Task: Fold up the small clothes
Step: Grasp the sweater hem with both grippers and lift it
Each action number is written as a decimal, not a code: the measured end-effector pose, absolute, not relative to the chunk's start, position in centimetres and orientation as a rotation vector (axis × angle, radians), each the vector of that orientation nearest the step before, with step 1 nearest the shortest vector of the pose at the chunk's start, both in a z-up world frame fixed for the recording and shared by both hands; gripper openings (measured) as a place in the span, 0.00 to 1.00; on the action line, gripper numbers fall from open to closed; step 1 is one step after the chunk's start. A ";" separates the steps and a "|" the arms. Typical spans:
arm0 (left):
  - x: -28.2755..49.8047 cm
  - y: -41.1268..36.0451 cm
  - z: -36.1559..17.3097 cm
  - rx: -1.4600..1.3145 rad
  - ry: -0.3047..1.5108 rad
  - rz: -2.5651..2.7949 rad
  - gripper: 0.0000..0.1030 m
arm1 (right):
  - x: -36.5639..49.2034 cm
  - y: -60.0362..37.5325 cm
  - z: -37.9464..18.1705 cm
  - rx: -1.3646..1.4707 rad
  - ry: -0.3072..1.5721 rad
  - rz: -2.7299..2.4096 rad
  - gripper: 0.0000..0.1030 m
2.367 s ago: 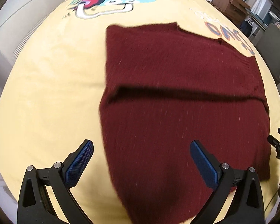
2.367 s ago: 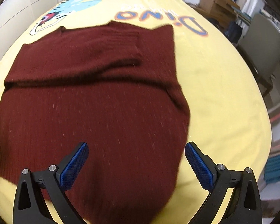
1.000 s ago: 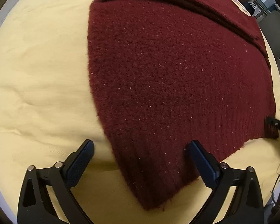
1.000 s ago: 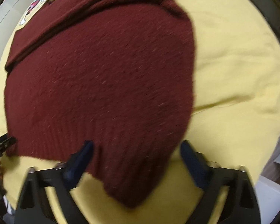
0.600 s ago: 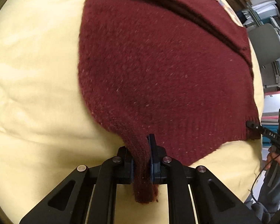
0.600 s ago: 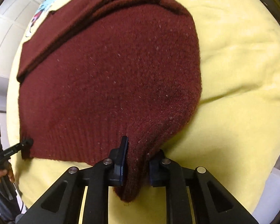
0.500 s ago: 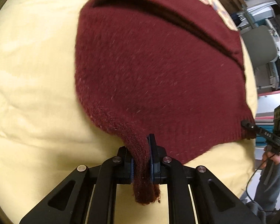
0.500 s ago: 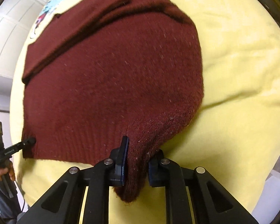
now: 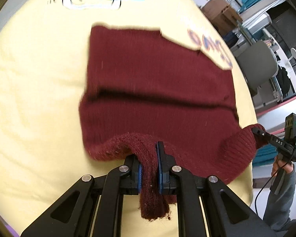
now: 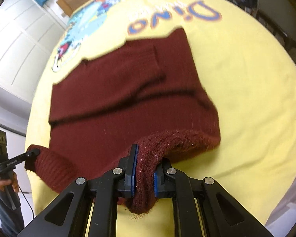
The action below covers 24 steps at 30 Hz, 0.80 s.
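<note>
A dark red knit sweater [image 9: 155, 83] lies on a yellow cartoon-print bedsheet [image 9: 33, 90], sleeves folded across its body. My left gripper [image 9: 149, 169] is shut on the sweater's bottom hem at its left corner, lifted off the sheet. My right gripper [image 10: 144, 174] is shut on the hem at the right corner of the sweater [image 10: 128, 90], also lifted. The hem sags between the two grippers. The right gripper also shows at the right edge of the left wrist view [image 9: 255, 133], and the left gripper at the left edge of the right wrist view [image 10: 36, 152].
The sheet carries a blue dinosaur print [image 10: 82, 25] and "Dino" lettering [image 10: 173, 19] beyond the sweater. A grey chair [image 9: 260, 63] and cardboard boxes [image 9: 221, 11] stand past the bed's right side. White cupboard doors [image 10: 15, 45] are on the left.
Both grippers closed on the bottom hem corners, then rose and tilted up. The hem lifts off the sheet, and more of the sweater's far end and the sheet print shows.
</note>
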<state>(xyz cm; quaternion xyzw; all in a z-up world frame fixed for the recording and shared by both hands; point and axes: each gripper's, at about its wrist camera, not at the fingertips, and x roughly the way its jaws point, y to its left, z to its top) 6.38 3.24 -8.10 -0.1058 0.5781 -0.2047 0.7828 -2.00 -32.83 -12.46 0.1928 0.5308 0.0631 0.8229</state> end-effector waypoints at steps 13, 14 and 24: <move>19.5 2.1 -3.5 -0.162 1.097 -0.403 0.09 | 11.5 -34.9 -7.0 0.391 0.946 0.065 0.11; 20.0 2.4 -4.0 -0.146 1.108 -0.393 0.09 | 12.6 -34.9 -7.2 0.389 0.957 0.057 0.11; 24.2 1.9 -11.2 -0.047 1.182 -0.290 0.12 | 20.0 -33.9 -14.2 0.319 1.139 -0.010 0.11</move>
